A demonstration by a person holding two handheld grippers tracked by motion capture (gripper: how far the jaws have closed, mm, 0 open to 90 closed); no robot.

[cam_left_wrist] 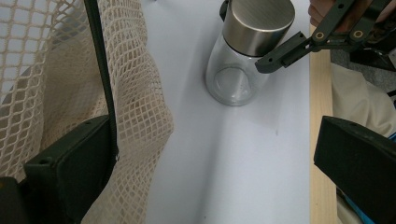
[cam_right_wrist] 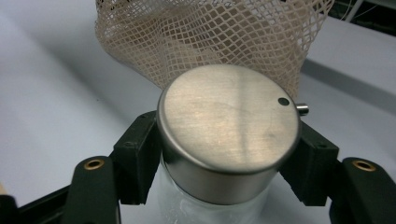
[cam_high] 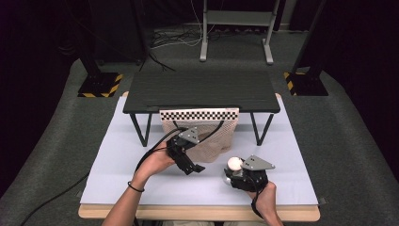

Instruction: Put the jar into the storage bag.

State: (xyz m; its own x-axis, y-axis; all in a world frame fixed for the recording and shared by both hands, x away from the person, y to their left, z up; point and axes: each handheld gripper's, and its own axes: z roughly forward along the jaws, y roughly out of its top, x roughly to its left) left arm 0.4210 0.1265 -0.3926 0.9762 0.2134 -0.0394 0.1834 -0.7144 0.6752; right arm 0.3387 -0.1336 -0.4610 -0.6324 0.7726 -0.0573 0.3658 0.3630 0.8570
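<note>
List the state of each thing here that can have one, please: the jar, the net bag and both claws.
Glass jar: empty as far as visible, metal lid on, held.
Net bag: hanging from the small black table, slack.
Left claw: open, one jaw against the bag's mesh.
Right claw: shut on the jar just under the lid.

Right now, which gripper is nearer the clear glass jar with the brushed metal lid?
Right. The right gripper clamps the glass jar at its metal lid; the left gripper is off to the jar's side, at the beige mesh bag.
</note>
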